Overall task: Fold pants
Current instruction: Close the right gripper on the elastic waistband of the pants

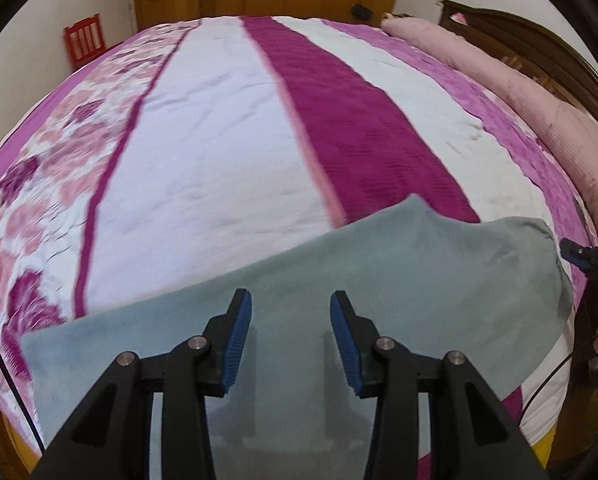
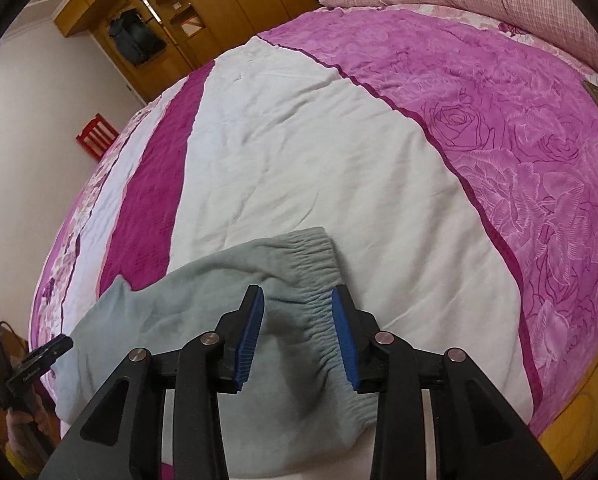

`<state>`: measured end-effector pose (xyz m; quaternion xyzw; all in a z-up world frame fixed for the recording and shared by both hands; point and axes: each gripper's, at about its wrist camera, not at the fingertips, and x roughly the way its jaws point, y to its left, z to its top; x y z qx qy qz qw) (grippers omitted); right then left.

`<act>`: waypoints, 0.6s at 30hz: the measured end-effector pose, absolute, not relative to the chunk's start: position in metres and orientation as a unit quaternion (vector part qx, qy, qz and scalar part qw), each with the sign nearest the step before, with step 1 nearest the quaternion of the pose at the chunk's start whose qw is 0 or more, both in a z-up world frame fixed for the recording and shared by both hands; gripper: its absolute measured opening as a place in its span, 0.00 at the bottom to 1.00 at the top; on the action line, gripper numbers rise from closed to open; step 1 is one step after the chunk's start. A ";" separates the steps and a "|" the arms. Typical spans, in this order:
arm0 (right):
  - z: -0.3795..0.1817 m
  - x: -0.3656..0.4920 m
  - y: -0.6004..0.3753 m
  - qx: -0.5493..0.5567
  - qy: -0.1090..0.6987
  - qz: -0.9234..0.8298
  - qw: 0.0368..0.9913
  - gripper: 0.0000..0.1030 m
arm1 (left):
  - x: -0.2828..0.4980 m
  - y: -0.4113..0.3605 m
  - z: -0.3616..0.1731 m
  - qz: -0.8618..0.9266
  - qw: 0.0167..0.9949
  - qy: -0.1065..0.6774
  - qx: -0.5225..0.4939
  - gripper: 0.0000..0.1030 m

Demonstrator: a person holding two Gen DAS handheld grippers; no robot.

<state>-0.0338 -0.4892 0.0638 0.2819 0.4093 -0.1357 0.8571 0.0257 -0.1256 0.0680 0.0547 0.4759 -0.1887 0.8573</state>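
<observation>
The grey-green pants point(image 1: 339, 280) lie lengthwise along the bedspread's point(image 1: 219, 140) near edge, elastic waistband point(image 2: 319, 288) directly under the right gripper point(image 2: 298, 332), legs under the left gripper point(image 1: 291, 338); both jaws stand released, gripping nothing.

From my left wrist cam the soft grey-green fleece pants point(image 1: 339, 280) run off the bottom edge behind my black gripper arms, so I can't see their near end. The pink floral border of the bedspread point(image 1: 31, 184) is smeared with blur. On the right cam, the dark bag hanging in the wooden wardrobe point(image 2: 137, 40) is too small to make out.
</observation>
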 end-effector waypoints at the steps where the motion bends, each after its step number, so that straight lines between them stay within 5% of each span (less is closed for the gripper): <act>1: 0.061 -0.033 -0.491 0.283 0.409 -0.134 0.857 0.38 | 0.027 -0.131 0.068 -0.193 0.856 0.476 0.057 0.42; 10: 0.032 -0.020 -0.508 0.312 0.414 -0.086 0.851 0.42 | 0.043 -0.202 0.059 -0.240 0.842 0.476 0.080 0.42; 18: 0.016 -0.003 -0.509 0.316 0.393 -0.025 0.863 0.57 | 0.060 -0.249 0.042 -0.247 0.838 0.478 0.090 0.42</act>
